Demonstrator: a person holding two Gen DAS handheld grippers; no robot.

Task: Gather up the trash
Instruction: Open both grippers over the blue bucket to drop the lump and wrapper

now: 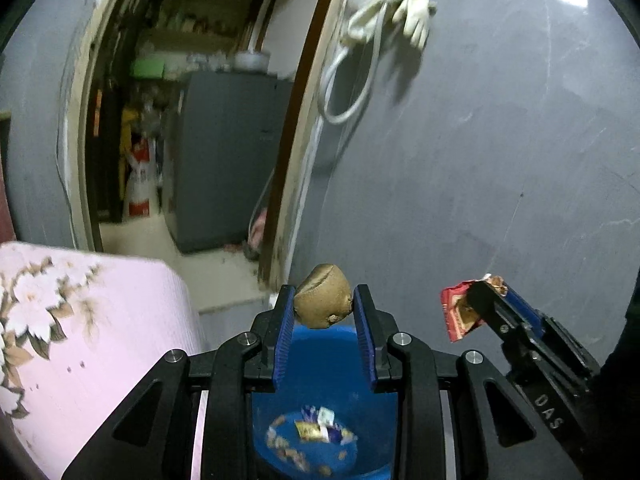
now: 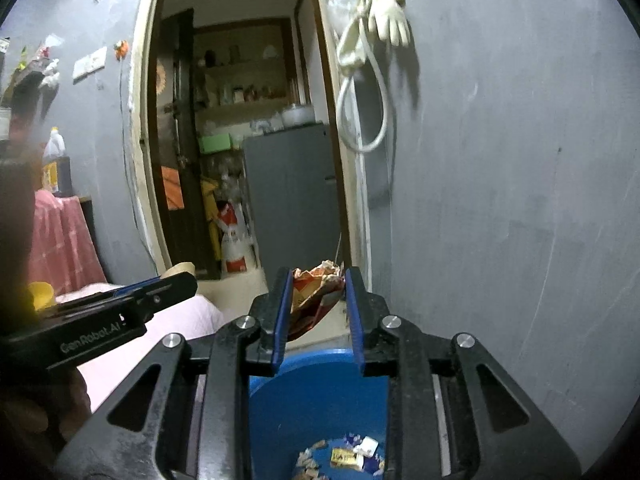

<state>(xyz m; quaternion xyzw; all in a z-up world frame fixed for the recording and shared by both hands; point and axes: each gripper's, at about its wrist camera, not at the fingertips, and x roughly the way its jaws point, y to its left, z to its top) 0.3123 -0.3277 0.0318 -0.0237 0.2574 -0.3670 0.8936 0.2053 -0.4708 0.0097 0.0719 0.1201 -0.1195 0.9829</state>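
Note:
My left gripper [image 1: 324, 308] is shut on a brown crumpled lump of paper [image 1: 323, 301], held over a blue bin [image 1: 320, 412] with several scraps of trash at its bottom. My right gripper [image 2: 316, 296] is shut on a crumpled red and orange wrapper [image 2: 314, 296], held above the same blue bin [image 2: 316, 408]. In the left wrist view the right gripper [image 1: 486, 296] shows at the right with the red wrapper [image 1: 456, 312]. In the right wrist view the left gripper [image 2: 176, 282] shows at the left.
A grey wall [image 1: 500, 160] stands close behind the bin, with a white glove and cable [image 1: 400, 12] hanging on it. A pink floral cloth surface [image 1: 80, 340] lies to the left. An open doorway [image 2: 248, 160] shows a grey fridge [image 2: 292, 196].

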